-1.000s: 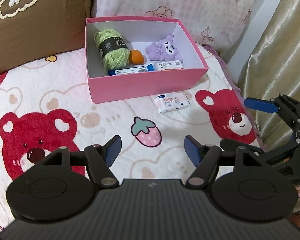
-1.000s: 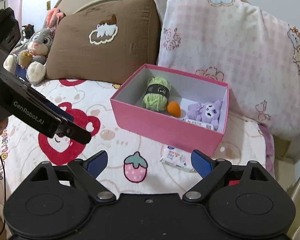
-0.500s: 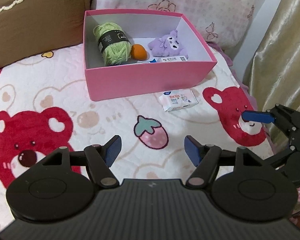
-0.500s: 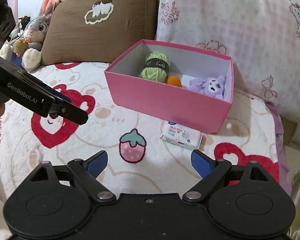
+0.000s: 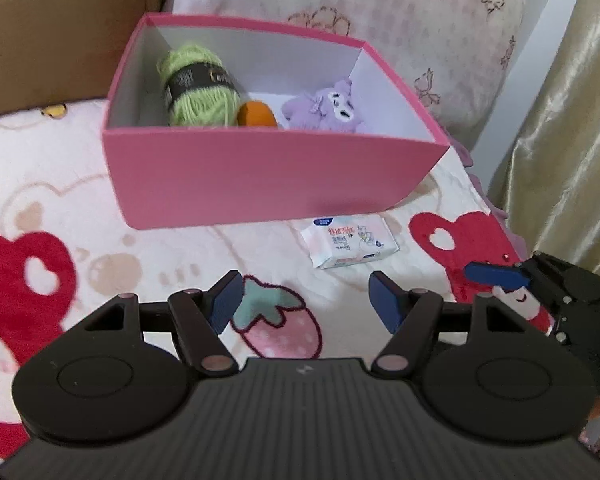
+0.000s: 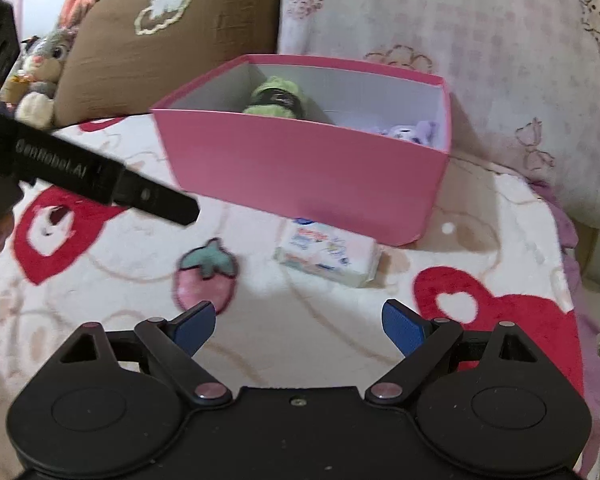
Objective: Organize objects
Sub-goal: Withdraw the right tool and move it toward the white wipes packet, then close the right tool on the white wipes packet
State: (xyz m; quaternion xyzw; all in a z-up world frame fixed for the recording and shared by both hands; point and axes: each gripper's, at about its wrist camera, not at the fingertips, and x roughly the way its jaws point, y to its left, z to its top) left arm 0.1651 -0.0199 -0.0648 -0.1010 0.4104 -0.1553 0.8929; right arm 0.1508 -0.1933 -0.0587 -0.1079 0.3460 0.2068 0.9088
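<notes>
Pink box (image 5: 260, 172) just behind tissue pack (image 5: 349, 246); both tools empty.

Both wrist views down toward pink box (image 5: 268, 172)

I'm over a bed in a home bedroom: white fleece blanket with red bears (image 5: 40, 184), brown cushion (image 6: 172, 40), pink floral pillow (image 6: 480, 32), grey plush rabbit (image 6: 46, 68), gold curtain (image 5: 572, 120).

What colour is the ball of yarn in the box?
Light green yarn with a black label band; clearest in the left wrist view.
</notes>
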